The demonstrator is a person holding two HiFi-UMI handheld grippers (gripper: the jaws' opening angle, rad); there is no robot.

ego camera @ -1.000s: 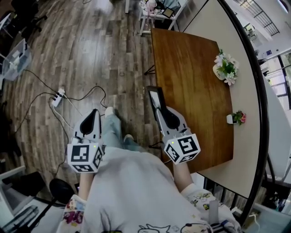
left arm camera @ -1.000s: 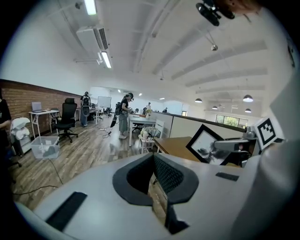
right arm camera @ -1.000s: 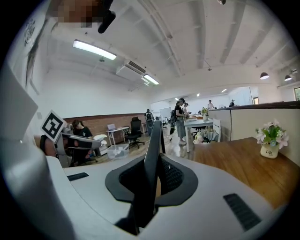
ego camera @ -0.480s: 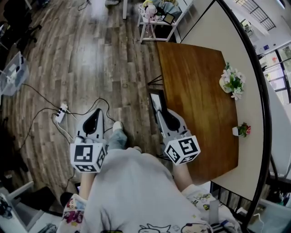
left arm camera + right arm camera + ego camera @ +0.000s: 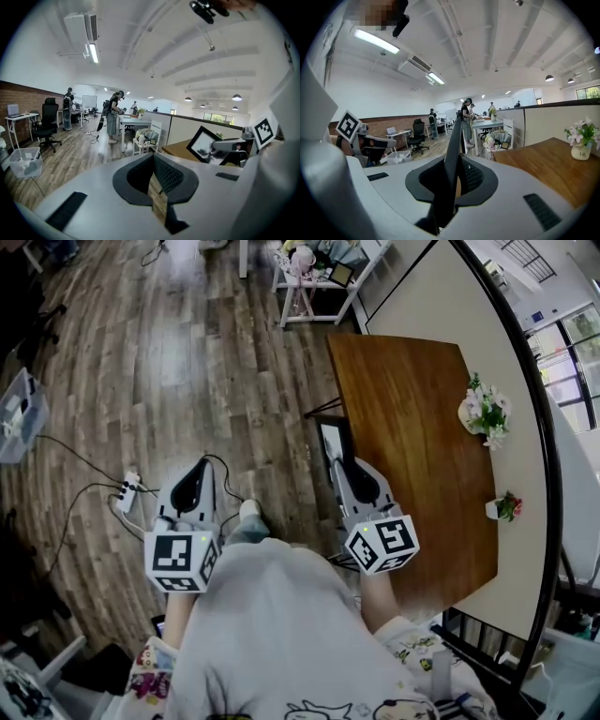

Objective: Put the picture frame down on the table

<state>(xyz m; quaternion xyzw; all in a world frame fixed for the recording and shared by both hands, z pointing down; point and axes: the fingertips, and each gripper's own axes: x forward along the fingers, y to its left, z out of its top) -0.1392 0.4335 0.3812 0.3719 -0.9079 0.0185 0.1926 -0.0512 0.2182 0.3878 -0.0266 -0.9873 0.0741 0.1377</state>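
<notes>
frame: picture frame (image 5: pixel 335 440) held edge-on and upright in your right gripper (image 5: pixel 345 474), jaws clamped on its thin edge, in the air at the table (image 5: pixel 412 418) edge | handling: likely light, rigid, fragile face; may pivot in the pinch, so lower gently | left gripper (image 5: pixel 194 486): jaws barely apart, empty
</notes>
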